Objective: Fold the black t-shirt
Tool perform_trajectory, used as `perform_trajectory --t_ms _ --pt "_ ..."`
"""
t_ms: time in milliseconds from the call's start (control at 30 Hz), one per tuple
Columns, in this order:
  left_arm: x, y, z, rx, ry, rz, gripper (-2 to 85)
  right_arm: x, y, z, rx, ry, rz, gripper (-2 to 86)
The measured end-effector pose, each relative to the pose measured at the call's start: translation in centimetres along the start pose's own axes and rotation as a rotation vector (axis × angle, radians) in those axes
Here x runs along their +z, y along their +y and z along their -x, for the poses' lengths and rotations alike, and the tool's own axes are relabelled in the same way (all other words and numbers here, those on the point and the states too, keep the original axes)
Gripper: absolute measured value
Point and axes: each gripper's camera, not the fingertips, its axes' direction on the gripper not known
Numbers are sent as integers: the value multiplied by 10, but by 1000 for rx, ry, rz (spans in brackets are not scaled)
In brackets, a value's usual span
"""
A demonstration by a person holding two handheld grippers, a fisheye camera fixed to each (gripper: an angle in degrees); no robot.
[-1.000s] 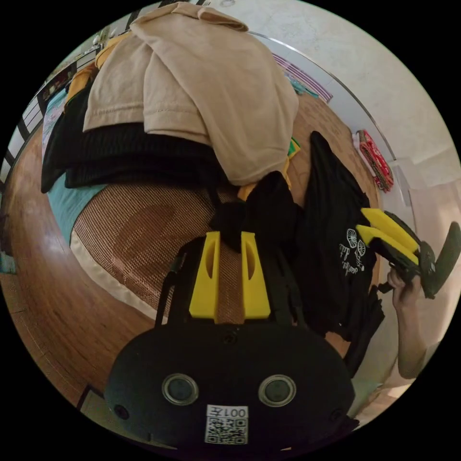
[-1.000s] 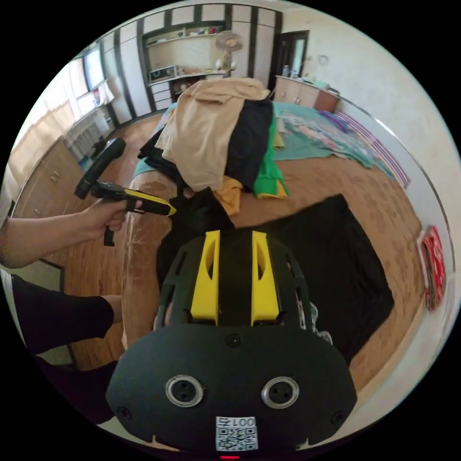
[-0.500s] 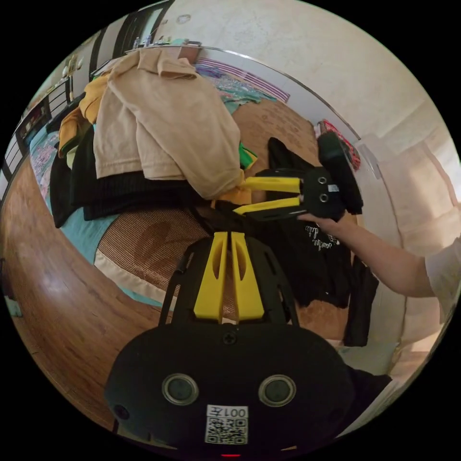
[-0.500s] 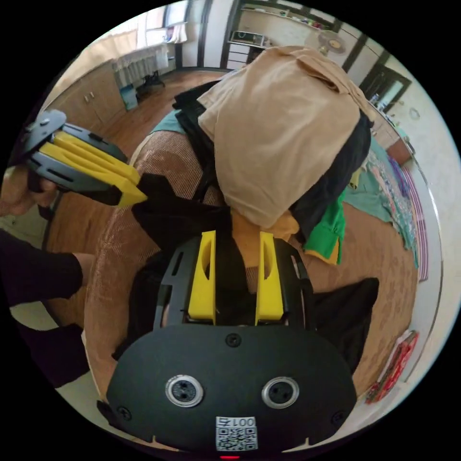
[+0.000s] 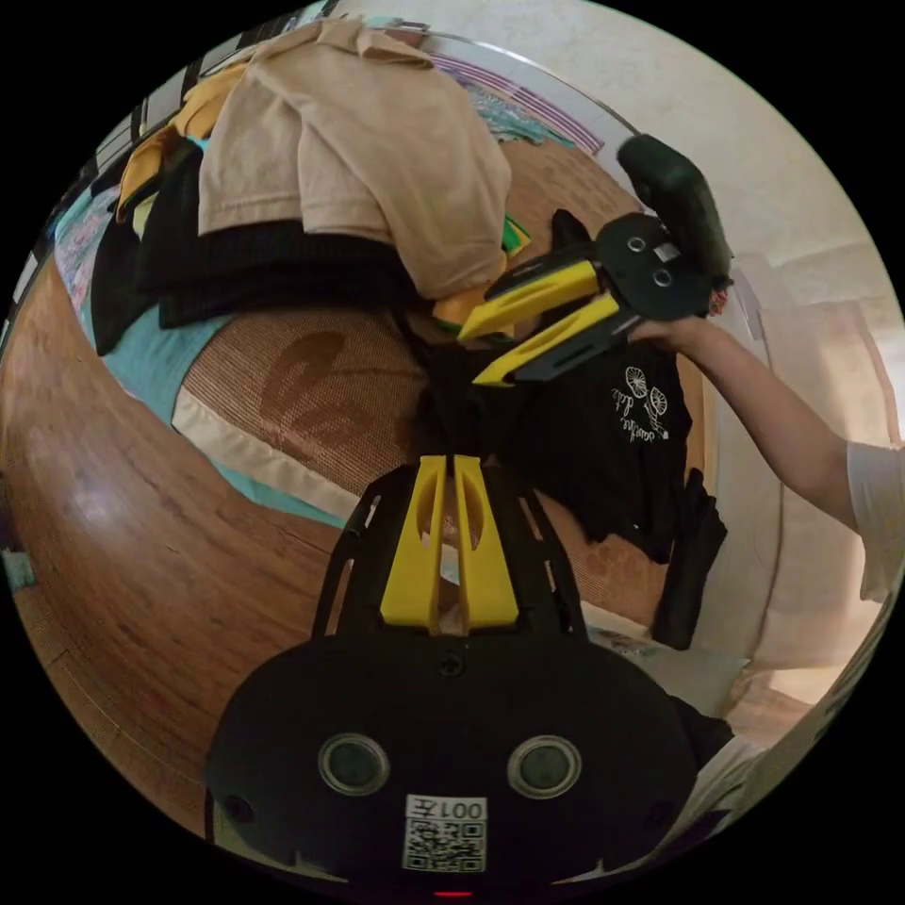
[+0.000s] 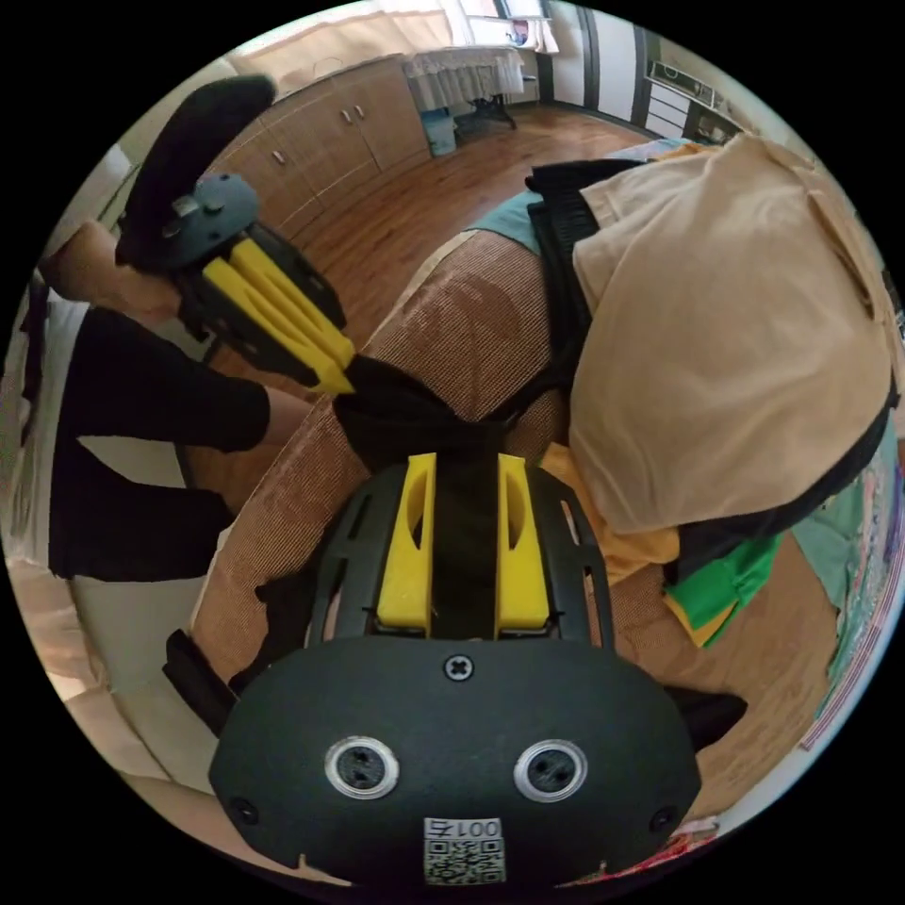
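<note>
On the woven mat, the left gripper pinches a bunched corner of the black t-shirt, jaws closed on it. Beyond, the right gripper hovers over the cloth with jaws parted. Farther back sits a clothes pile.

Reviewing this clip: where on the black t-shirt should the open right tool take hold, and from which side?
On the bunched edge of the black t-shirt beside the left tool, which pinches that edge. The right tool hovers open over it, so I would bring it down from above; the fabric rises in a ridge there, while the printed part lies flat.
</note>
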Motion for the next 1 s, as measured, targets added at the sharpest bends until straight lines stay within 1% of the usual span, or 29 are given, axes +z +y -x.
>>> perform_trajectory --t_ms 67,133,200,233,300,367,400,500,567,700,800,867,1000 --pt "4 2 4 -12 8 7 -9 -4 -9 -11 13 11 37 112" --pt "6 2 6 -13 16 8 -8 -8 -15 -19 6 -29 60 103" --pt "7 0 8 -14 17 11 -8 -19 -20 -21 -44 -130 73 58" --pt "7 -2 9 -16 24 12 -9 -23 -19 -20 -55 -143 66 43" --pt "5 -5 10 -18 35 2 -9 -46 -13 -15 -48 -66 36 28" --pt "1 -9 10 -15 54 -16 -9 -69 -5 -15 -16 -31 5 21" --pt "-1 -10 10 -16 60 -23 -9 -89 2 -17 22 30 -57 17" --pt "-12 -20 8 -15 114 -79 -9 -138 21 -22 88 124 -169 13" --pt "-20 -32 3 -14 163 -124 -9 -158 34 -24 102 167 -185 12" --pt "-27 -49 -16 18 215 -153 -8 -183 72 -21 167 248 -166 10" --pt "-27 -58 -42 72 278 -142 -9 -196 109 -10 226 266 -167 10" --pt "-20 -60 -67 115 337 -105 -9 -204 133 -2 268 252 -183 10" --pt "-6 -55 -104 161 368 -37 -9 -203 190 20 368 205 -169 13"
